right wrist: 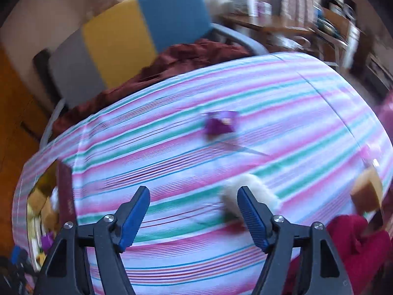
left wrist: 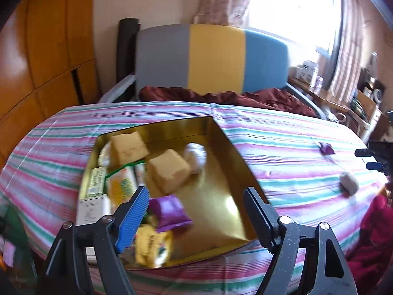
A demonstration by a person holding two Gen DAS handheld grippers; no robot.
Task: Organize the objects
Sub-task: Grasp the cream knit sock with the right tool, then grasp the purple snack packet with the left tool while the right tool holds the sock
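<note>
A bed [left wrist: 282, 142] under a pink, green and white striped sheet fills both views, with a grey, yellow and blue headboard [left wrist: 211, 61] and a rumpled dark red blanket [left wrist: 270, 98] at its far end. On the sheet sits a large gold tin [left wrist: 235, 152], open at the top and already holding tan sponge blocks [left wrist: 169, 172], a purple packet [left wrist: 169, 211], yellow wrappers, small printed cartons and a white fluffy lump. The left gripper [left wrist: 196, 204] hangs over the near part of the tin, its fingers spread wide and holding nothing. The right gripper [right wrist: 192, 204] hovers over bare sheet well away from the tin, fingers likewise apart and empty; its view is smeared by motion blur. Still loose on the bed are a small purple sachet [right wrist: 221, 123], farther up the sheet, and a pale fluffy ball [right wrist: 231, 189], which lies just beyond the right-hand finger of the right gripper. A tan block [right wrist: 368, 191] shows at the right edge of that view, though what it rests on cannot be told. The ball looks soft, very light and easily squashed, so a gentle pinch across its middle should do. The sachet is probably thin, crinkly and slippery, and is best nipped by a raised edge or corner, since it lies fairly flat on yielding bedding.
</note>
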